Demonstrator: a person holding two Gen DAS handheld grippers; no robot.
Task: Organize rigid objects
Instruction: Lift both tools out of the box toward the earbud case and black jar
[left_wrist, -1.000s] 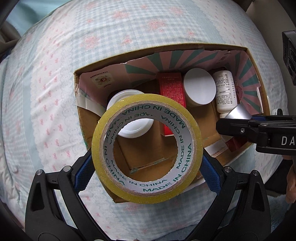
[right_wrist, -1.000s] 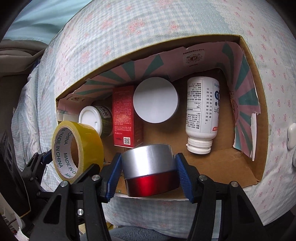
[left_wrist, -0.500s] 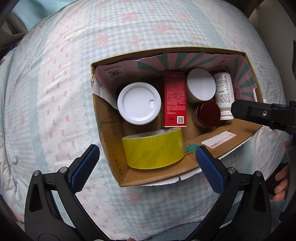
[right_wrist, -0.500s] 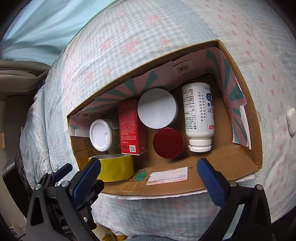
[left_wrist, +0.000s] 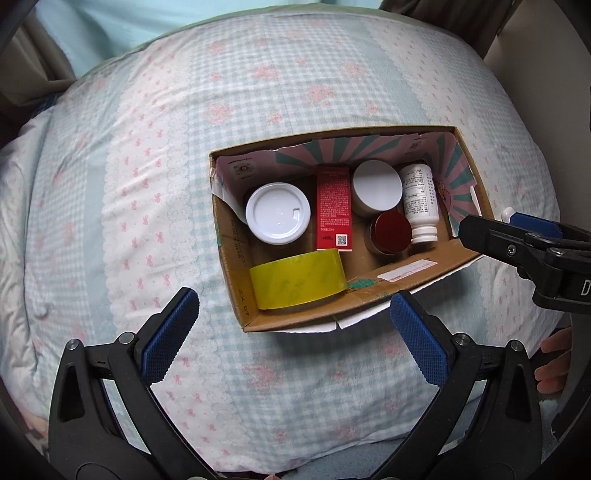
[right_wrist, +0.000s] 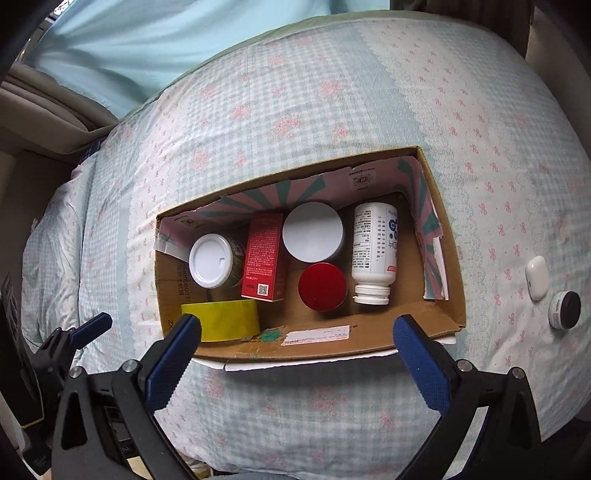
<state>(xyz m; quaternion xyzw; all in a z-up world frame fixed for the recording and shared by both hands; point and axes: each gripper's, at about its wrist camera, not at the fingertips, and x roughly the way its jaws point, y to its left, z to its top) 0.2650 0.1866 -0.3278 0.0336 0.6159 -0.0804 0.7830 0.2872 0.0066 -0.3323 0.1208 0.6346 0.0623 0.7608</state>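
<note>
Both the left gripper (left_wrist: 293, 325) and the right gripper (right_wrist: 295, 352) are wide open and hold nothing. The yellow tape roll (left_wrist: 297, 283) and round red-lidded jar (right_wrist: 322, 286) sit inside the brown cardboard box (right_wrist: 417, 321) on the bed (left_wrist: 129, 184).

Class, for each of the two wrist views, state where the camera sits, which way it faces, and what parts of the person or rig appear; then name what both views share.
Left wrist: on the left gripper, looking down past its open blue pads at the cardboard box on the quilt; the right gripper and fingertips show at right.
Right wrist: on the right gripper, facing the same box; the left gripper shows at lower left.
Shared: yellow tape roll, red box, red-lidded jar, white bottle.
</note>
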